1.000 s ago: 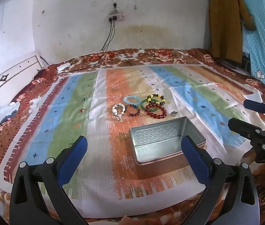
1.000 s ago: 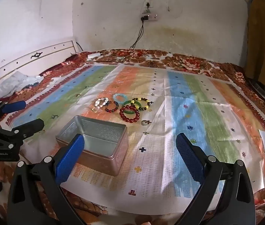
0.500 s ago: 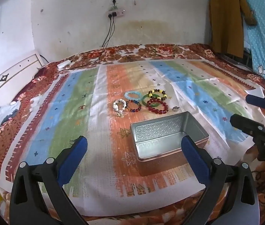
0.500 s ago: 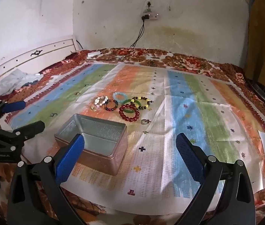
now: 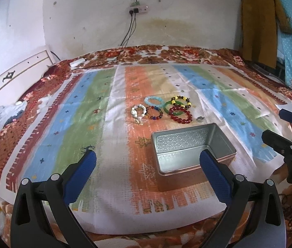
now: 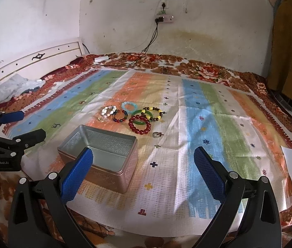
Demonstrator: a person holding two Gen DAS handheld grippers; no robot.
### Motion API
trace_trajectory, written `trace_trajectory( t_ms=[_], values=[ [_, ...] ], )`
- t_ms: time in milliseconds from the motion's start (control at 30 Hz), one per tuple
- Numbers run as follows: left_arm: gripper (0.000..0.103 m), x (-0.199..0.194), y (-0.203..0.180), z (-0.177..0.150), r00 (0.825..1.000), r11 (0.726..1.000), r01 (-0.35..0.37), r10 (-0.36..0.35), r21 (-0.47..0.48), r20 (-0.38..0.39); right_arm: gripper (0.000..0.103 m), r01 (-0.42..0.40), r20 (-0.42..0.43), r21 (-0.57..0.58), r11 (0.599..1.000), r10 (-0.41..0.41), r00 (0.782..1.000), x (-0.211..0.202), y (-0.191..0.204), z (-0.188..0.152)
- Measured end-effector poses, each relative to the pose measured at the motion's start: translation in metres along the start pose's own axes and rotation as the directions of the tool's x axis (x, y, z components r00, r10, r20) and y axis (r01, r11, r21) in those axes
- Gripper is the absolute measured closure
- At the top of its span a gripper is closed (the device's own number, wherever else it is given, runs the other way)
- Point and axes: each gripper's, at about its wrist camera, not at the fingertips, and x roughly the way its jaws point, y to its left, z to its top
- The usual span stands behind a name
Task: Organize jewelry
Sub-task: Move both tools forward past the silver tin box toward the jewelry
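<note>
We see a bed [image 5: 187, 53] with a floral cover, a striped mat [image 5: 88, 111] spread over it. A white headboard [image 6: 42, 60] stands at left. Black cables [image 6: 152, 41] hang from a wall socket [image 6: 164, 18]. A brown garment [image 5: 259, 20] hangs at right.

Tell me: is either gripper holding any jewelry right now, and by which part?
Nothing is held. The left gripper and right gripper are both open and empty; the bracelets lie on the mat beyond the tin.
</note>
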Motion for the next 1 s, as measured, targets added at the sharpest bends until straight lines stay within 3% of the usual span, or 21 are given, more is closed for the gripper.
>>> trace_trajectory(
  t_ms=[167,267,433,1000],
  values=[
    [0.005,-0.001,0.005,0.001,1.0,1.0,-0.016,0.016,-0.015,0.012,0.004,-0.004,-0.012,0.001,1.0,0.004,1.0,0.002,-0.001,0.002],
    [0.005,0.003,0.005,0.0,1.0,1.0,0.017,-0.017,-0.015,-0.02,0.004,-0.008,-0.016,0.0,1.0,0.008,1.0,0.003,-0.001,0.002],
    [0.005,0.006,0.003,0.001,0.999,0.999,-0.03,0.03,-0.015,-0.026,0.004,-0.012,-0.017,-0.005,1.0,0.012,1.0,0.004,0.0,0.002],
    [0.005,0.009,0.004,0.005,0.999,1.0,0.001,-0.002,-0.031,-0.042,0.004,0.006,-0.049,0.025,1.0,-0.005,0.999,0.01,-0.007,0.003]
  ],
)
